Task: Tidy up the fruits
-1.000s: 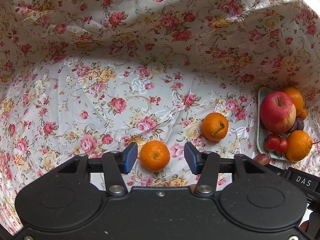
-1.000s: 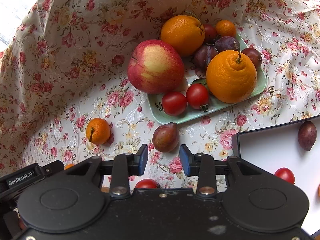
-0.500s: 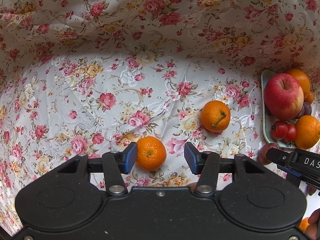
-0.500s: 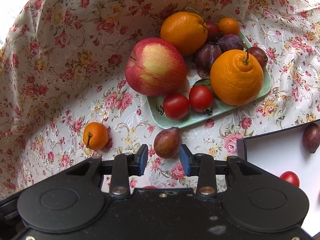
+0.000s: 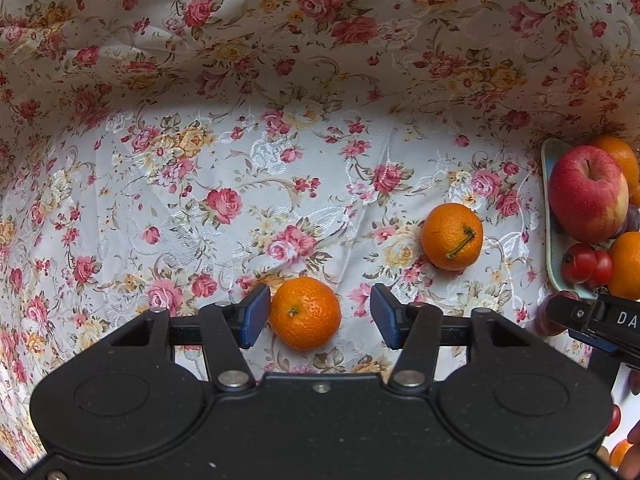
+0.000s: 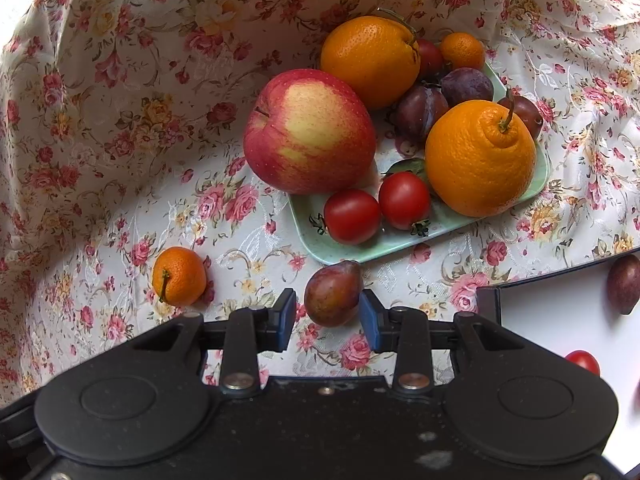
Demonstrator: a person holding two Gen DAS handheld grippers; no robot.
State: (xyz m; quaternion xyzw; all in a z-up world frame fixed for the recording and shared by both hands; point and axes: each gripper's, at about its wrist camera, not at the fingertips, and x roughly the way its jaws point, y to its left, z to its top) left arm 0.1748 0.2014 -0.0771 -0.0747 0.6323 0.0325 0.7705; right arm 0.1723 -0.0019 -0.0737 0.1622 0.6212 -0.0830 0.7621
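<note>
— How far along is the fruit sorting?

— Early, I'd judge. The mandarin point(image 5: 305, 313) I'm after lies on the floral cloth between the pads of my left claw point(image 5: 316, 317), close to the nine o'clock pad with a gap at the three o'clock one. That claw has just been opening a touch, so it is released, nothing gripped yet. A second mandarin point(image 5: 452, 237), stem up, lies loose at about two o'clock from it.

— And your other claw?

— My right claw point(image 6: 328, 319) straddles a loose plum point(image 6: 333, 293), pads apart on either side, not clenched on it as far as I can see.

— What's already placed?

— The white tray point(image 6: 540, 332) at three o'clock holds one plum point(image 6: 623, 283) and one cherry tomato point(image 6: 583, 362). The green plate point(image 6: 400, 246) at twelve o'clock is still piled: apple point(image 6: 308, 132), two oranges, plums, cherry tomatoes and a small mandarin. Most remains to sort, on the desk and plate alike.
</note>
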